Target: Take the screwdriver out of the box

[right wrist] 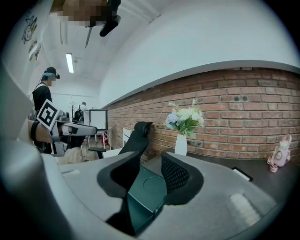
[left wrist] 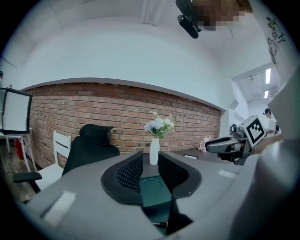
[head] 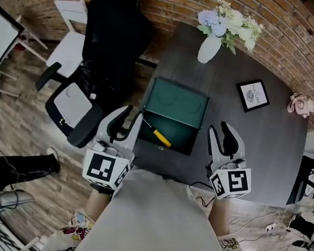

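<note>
L gripper (head: 133,114) & R gripper (head: 218,127): jaws spread, nothing between. They flank the open box (head: 179,104). Screwdriver (head: 157,134) lies inside.

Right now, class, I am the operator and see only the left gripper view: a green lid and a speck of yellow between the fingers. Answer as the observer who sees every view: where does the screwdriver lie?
Observer: In the head view the screwdriver lies slantwise in the open box, toward its left side, yellow handle nearest you.
Operator: And on my right, is anything held?
Observer: No. The right gripper shows its fingers apart in its own view, with nothing gripped.
Operator: Where do the two stand?
Observer: In the head view, the left gripper is at the box's left front corner and the right one is off its right front corner.
</note>
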A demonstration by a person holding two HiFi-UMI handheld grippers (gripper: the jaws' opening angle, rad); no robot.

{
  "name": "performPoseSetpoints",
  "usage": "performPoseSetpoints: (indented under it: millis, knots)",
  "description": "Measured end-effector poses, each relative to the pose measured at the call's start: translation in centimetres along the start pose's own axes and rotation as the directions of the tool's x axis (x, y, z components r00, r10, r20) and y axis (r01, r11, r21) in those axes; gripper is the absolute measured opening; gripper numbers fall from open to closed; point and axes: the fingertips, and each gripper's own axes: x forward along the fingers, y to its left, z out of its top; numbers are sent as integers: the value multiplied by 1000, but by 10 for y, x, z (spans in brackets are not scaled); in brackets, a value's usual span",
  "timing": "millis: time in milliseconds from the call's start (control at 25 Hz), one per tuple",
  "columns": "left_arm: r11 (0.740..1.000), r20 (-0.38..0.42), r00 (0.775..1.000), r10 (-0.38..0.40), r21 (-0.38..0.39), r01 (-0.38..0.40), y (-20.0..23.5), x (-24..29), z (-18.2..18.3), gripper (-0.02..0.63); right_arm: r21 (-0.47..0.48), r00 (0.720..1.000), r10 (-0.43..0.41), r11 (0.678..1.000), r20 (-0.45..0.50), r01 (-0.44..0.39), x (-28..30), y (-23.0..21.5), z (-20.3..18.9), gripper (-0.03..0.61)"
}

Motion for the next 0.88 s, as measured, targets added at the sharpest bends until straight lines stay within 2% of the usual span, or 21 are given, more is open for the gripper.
performPoseSetpoints:
  millis: [440,880]
  knots:
    - [999,-8,1000,25,-33,-25,10,-9,-14,101,-36,992,101,994,-71,-103,23,31,-15,140]
    - [996,-45,998,50,-68,-53,15,-19,-36,101,-12,957,229,972,-178,-235,45,68,-49,140]
